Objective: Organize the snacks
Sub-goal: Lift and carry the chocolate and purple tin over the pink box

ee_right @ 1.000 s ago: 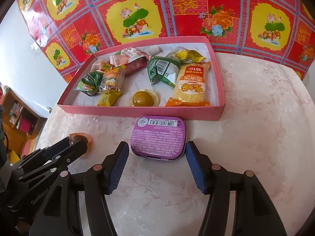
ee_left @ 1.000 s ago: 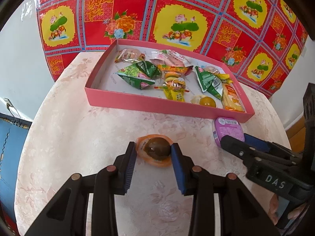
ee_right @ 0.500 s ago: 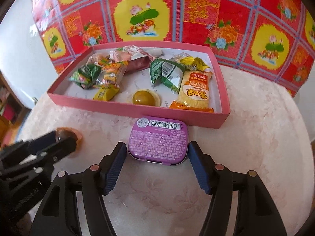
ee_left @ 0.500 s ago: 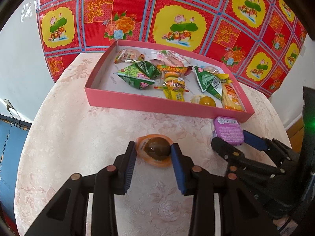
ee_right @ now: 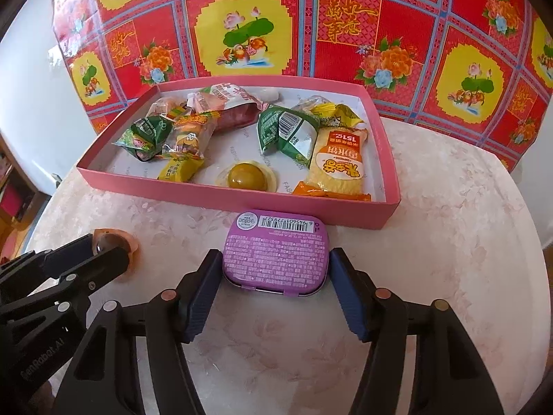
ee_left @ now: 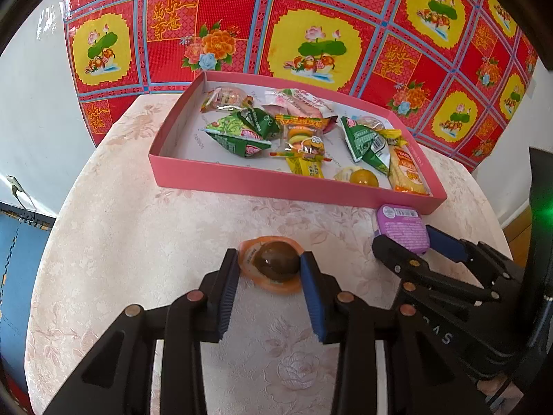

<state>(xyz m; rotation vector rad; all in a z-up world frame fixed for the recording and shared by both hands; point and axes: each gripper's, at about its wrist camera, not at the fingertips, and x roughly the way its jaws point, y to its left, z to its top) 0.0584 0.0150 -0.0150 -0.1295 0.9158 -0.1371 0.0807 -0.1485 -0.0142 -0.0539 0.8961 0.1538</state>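
Purple tin (ee_right: pixel 274 252) lies flat on the counter (ee_right: pixel 432 242) between the right claw (ee_right: pixel 274 273) pads, which are closing, barely short of contact; rigid, light, slick, best pinched across its short sides. Left claw (ee_left: pixel 269 269) grips the soft jelly cup (ee_left: pixel 276 264) ahead.

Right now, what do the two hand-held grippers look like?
Both match: the left hand-held gripper and right hand-held gripper have black plastic linkage fingers, copper-coloured rivets and ribbed blue pads. White lettering marks their sides. No sleeve shows.
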